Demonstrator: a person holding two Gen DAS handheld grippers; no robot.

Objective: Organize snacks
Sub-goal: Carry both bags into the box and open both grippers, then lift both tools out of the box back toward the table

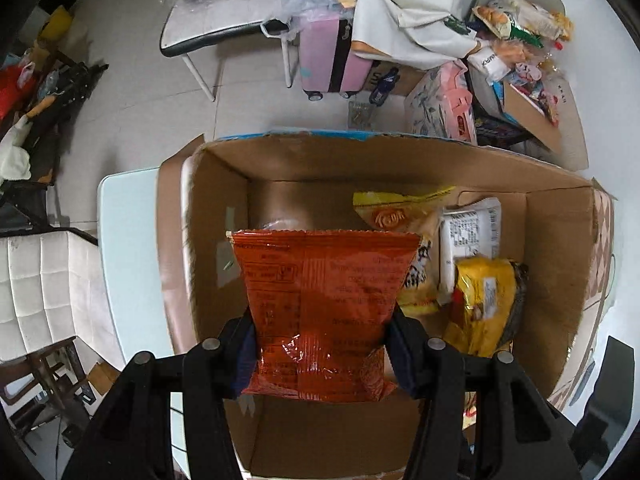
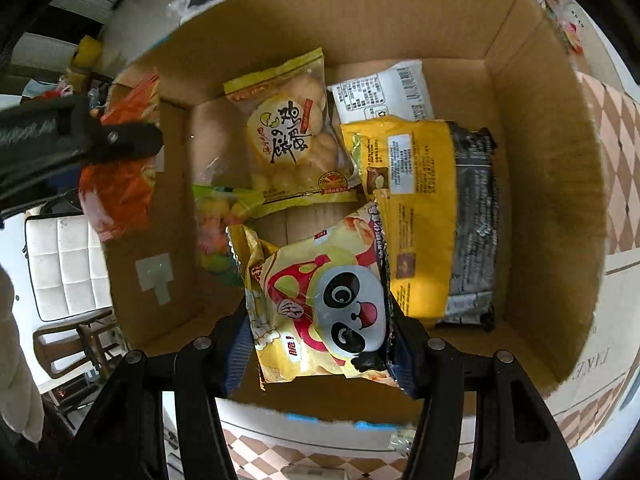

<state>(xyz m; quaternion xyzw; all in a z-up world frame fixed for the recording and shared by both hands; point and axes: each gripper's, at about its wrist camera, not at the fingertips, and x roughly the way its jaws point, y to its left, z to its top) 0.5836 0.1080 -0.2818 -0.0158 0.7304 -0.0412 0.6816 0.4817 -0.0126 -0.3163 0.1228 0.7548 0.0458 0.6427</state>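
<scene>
Jaws of the left gripper (image 1: 322,346) are clamped on an orange-red snack bag (image 1: 320,304), pinching its lower part so that the packet bulges above the pads and hangs over the open cardboard box (image 1: 560,248). Those of the right gripper (image 2: 318,344) are likewise closed on a yellow panda-print snack bag (image 2: 320,300), held at its sides above the same box. Seen from the right wrist, the box already holds several packets: a yellow bag of round biscuits (image 2: 288,128) lies near the middle of the floor, a white packet (image 2: 384,92) sits against the far wall, a yellow and black packet (image 2: 436,216) lies along the right wall, and a clear bag of coloured sweets (image 2: 216,224) rests at the left, partly under the biscuit bag. At the left of that view the other gripper's dark body crosses the box's left wall with the orange-red bag blurred beside it. From the left wrist, the box stands on a pale worktop (image 1: 124,232). Beyond it on the floor are a pink suitcase (image 1: 332,56), a folding chair (image 1: 224,28) and a heap of more snacks (image 1: 520,36) on a round surface.
</scene>
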